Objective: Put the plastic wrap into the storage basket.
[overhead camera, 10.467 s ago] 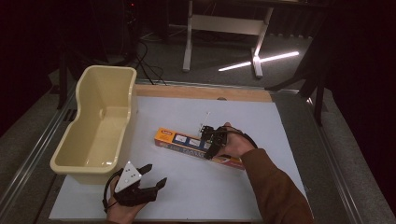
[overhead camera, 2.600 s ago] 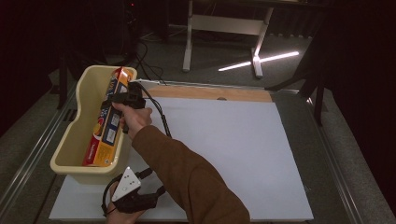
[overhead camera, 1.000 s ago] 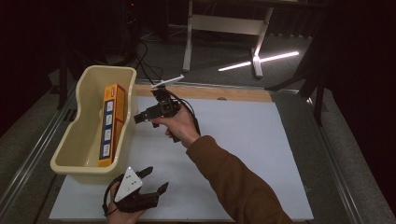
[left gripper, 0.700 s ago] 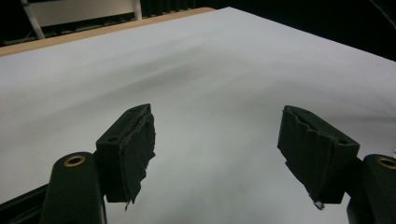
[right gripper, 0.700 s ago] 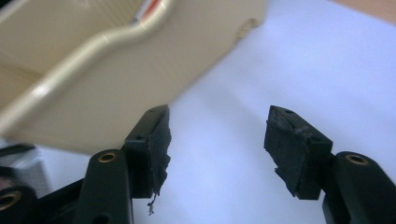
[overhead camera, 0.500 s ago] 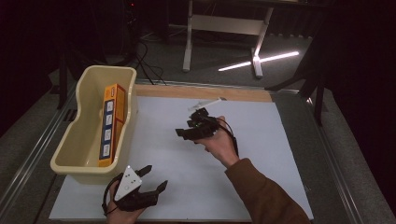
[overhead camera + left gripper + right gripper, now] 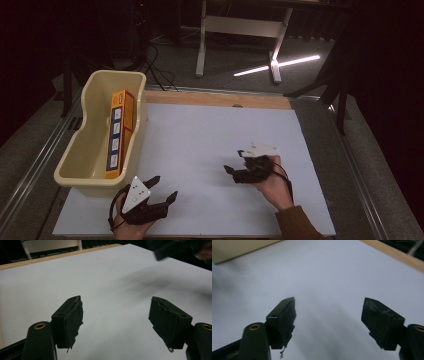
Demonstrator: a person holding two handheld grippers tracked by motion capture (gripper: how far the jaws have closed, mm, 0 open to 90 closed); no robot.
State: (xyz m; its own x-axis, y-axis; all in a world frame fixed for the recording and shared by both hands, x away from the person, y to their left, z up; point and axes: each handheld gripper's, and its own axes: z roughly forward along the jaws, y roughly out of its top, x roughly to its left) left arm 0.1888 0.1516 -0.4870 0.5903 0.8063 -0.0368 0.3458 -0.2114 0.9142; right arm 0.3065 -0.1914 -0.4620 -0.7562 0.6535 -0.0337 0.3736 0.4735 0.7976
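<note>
A long orange box (image 7: 118, 131) with white panels lies on its edge inside the cream plastic tub (image 7: 85, 145) at the table's left. My right gripper (image 7: 231, 168) is open over the white tabletop at the front right, nothing between its jaws; its own view shows the gripper (image 7: 328, 320) over bare white surface. My left gripper (image 7: 162, 187) rests open near the front edge, just in front of the tub, with nothing in it. In its own view the left gripper (image 7: 115, 320) points across the white surface, and the right gripper (image 7: 172, 251) blurs at the far upper right.
The white sheet (image 7: 200, 140) covers most of the table, with a wooden strip (image 7: 215, 99) along its far edge. A tub corner (image 7: 237, 247) shows at the upper left of the right gripper view. Dark floor, a stand (image 7: 240, 30) and cables lie beyond the table.
The right gripper carried the orange box into the tub, let go of it, then drew back right and toward me across the table. The left gripper stayed put.
</note>
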